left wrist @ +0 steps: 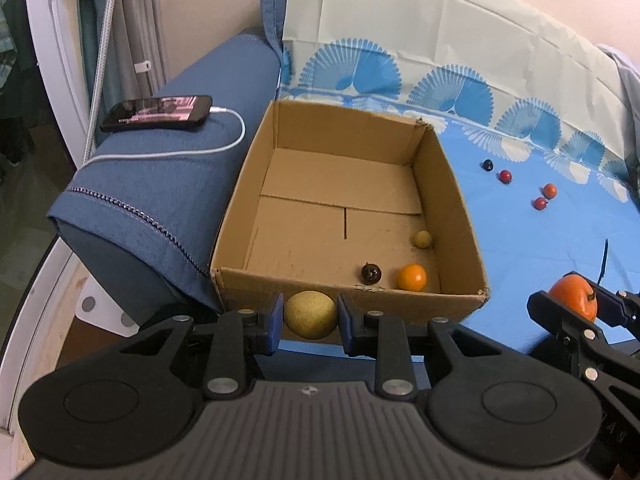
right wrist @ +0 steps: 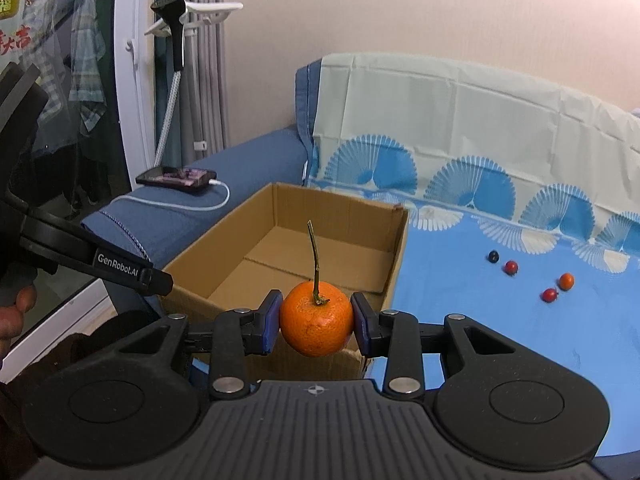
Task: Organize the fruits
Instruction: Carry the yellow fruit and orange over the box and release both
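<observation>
The left gripper is clamped on a yellow-green fruit just before the cardboard box's near wall. The right gripper pinches a stemmed mandarin by the box's near right corner.

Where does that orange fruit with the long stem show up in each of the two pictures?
Left wrist view: the stemmed orange sits at the right edge, clamped in the right gripper, beside the box's near right corner.
Right wrist view: it is centre frame, between the blue pads, before the box.
Shared landmark: the cardboard box.
</observation>
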The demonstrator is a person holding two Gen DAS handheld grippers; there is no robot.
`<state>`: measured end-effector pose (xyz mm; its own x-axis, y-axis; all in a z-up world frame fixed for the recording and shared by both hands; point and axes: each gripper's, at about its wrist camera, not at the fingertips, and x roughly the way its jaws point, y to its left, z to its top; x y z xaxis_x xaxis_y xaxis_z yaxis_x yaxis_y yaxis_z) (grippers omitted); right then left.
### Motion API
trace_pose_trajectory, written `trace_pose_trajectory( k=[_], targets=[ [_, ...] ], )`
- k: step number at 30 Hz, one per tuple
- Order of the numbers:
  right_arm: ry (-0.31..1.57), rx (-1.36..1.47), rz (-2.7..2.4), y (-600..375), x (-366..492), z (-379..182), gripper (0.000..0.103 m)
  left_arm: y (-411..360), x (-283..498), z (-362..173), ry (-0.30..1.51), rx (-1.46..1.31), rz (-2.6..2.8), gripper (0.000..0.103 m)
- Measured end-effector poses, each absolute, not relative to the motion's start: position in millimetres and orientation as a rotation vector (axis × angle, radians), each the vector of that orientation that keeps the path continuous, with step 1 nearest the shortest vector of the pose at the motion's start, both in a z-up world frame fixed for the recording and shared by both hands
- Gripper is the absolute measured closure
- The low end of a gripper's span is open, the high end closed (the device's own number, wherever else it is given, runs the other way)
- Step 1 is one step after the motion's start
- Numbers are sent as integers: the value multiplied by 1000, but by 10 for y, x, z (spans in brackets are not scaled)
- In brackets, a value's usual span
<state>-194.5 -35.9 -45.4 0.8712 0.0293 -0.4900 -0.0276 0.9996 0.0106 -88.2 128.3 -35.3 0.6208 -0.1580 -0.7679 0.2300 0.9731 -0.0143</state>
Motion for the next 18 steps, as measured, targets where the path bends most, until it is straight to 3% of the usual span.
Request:
trace_pose_trajectory(
  k=[18],
  targets=[
    [566, -10, 43, -406, -1154, -603, 65, 1229, -58, -381, 886, 105, -197, 71]
  ],
)
